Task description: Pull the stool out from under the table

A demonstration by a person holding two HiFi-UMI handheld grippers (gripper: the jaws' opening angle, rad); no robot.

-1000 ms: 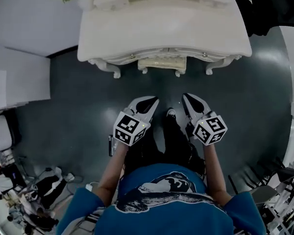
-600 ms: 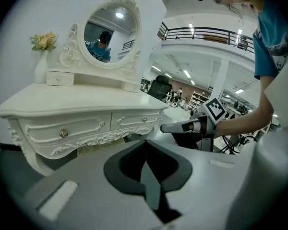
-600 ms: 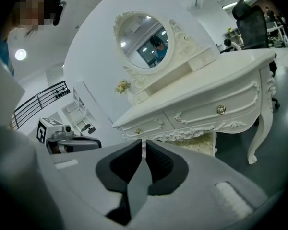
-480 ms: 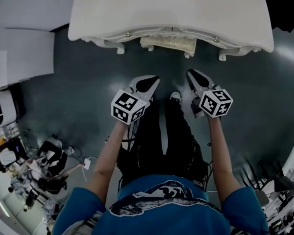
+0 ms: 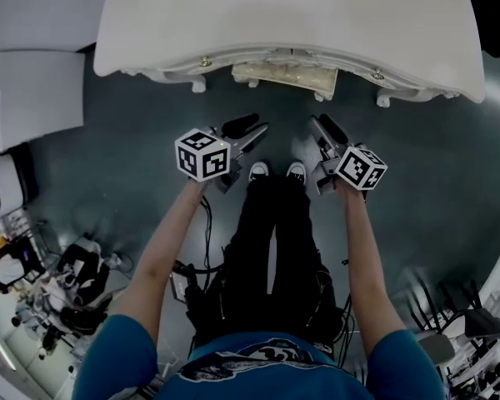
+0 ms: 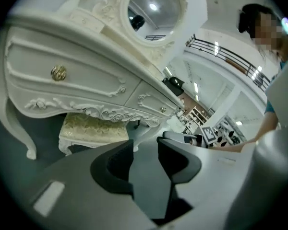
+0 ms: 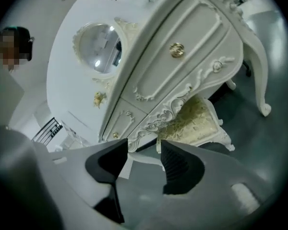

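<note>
- Cream cushioned stool with carved white legs (image 5: 285, 75) sits tucked under the ornate white bench (image 5: 292, 15) (only its front edge pokes out in the head view).
- Left tongs (image 6: 145, 145): jaws opening, nothing between them, aimed at the stool, not touching it.
- Right tongs (image 7: 143, 147): same deal, opening and empty.
- Both hang over the dark grey floor (image 5: 133, 140), flanking the person's shoes (image 5: 258, 172).

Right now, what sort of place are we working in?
Probably a staged bedroom corner in a lab or showroom: ornate white dressing table with round mirror, cushioned stool tucked beneath, equipment clutter on the floor.
</note>
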